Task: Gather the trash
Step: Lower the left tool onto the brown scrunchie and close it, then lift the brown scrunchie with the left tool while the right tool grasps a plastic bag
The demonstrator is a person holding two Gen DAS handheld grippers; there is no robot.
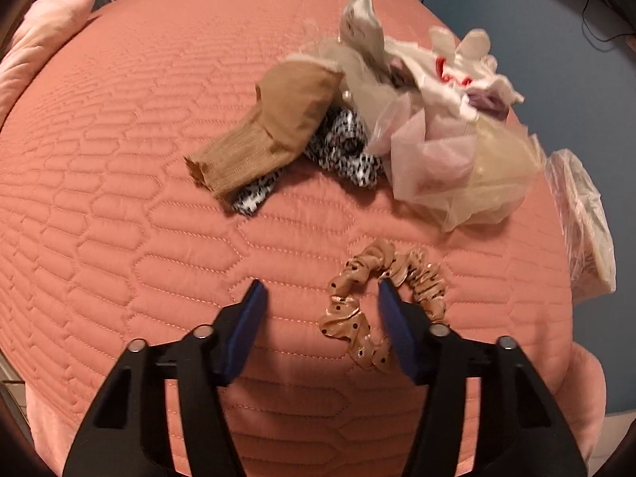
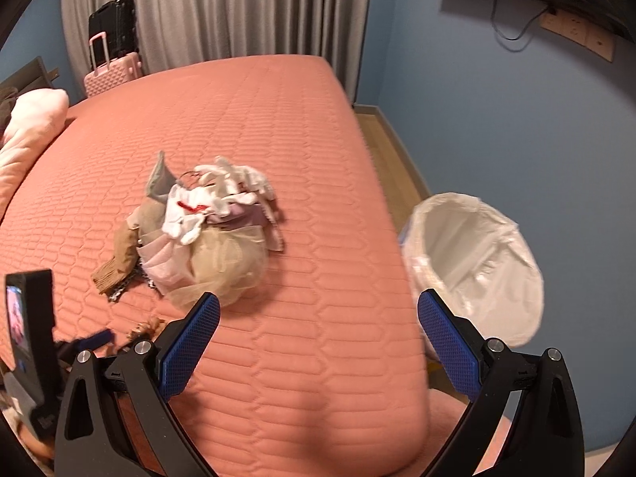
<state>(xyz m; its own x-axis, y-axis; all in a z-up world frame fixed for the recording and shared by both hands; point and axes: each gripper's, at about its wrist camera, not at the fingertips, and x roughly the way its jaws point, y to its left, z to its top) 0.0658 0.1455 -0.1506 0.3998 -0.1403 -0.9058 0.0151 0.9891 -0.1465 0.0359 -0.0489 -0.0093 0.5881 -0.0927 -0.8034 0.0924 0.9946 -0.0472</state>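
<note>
Tan satin, dotted, the scrunchie [image 1: 379, 306] lies on the quilted bed [image 1: 159, 198] between the spread, empty fingers of the left gripper [image 1: 320, 290], near the trash pile [image 1: 417, 119]: pickup looks imminent, needing descent and closing. Right wrist view: right gripper [image 2: 318, 302] gapes empty; the lined bin [image 2: 477, 262] waits beside the bed.

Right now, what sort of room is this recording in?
Most likely a bedroom: a large bed with a quilted pink cover, a pillow at its head, and suitcases against the grey curtains. A lined trash bin stands beside the bed.
</note>
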